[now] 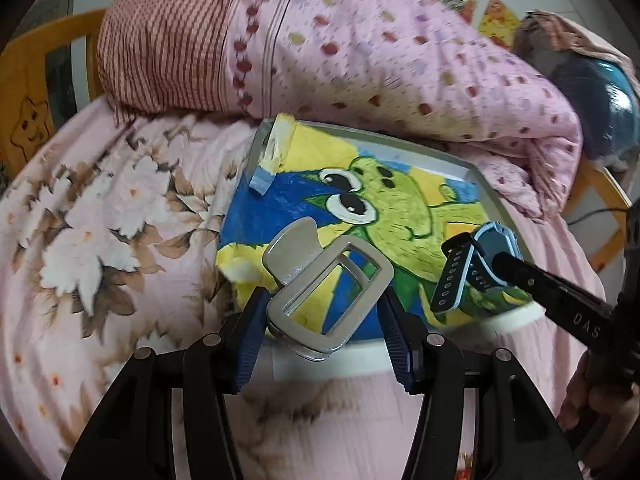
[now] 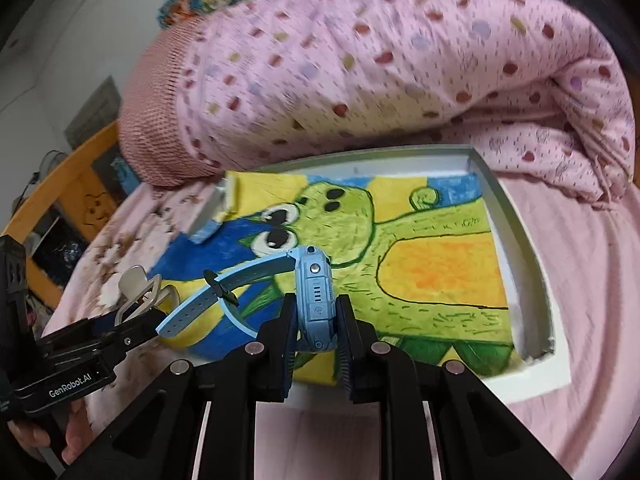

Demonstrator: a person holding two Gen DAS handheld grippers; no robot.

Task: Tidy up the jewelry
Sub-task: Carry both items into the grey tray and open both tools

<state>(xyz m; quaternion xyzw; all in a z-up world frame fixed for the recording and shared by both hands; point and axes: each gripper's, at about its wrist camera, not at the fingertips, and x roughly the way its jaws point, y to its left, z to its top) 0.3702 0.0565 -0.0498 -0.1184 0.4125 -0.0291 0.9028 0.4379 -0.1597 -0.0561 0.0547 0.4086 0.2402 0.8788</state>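
My left gripper [image 1: 323, 312] is shut on a beige hair claw clip [image 1: 294, 250], its blue pads pressing the clip's two sides. It hangs over the near left corner of a shallow white tray [image 1: 400, 138] lined with a bright frog drawing [image 1: 384, 216]. My right gripper [image 2: 316, 308] is shut on a light blue smartwatch [image 2: 314, 280], gripped by its case, with the strap [image 2: 224, 284] curling off to the left. The watch hangs above the drawing [image 2: 440, 272] near the tray's front edge. The left gripper [image 2: 148, 316] and clip [image 2: 136, 280] show at lower left in the right wrist view.
The tray [image 2: 520, 240] lies on a bed with a flowered pink sheet [image 1: 100, 216]. A rolled pink spotted quilt [image 2: 380, 80] and a striped pillow [image 1: 168, 36] crowd its far side. A torn tray-wall piece [image 1: 276, 152] leans at the far left corner. An orange wooden bed frame [image 2: 80, 172] runs behind.
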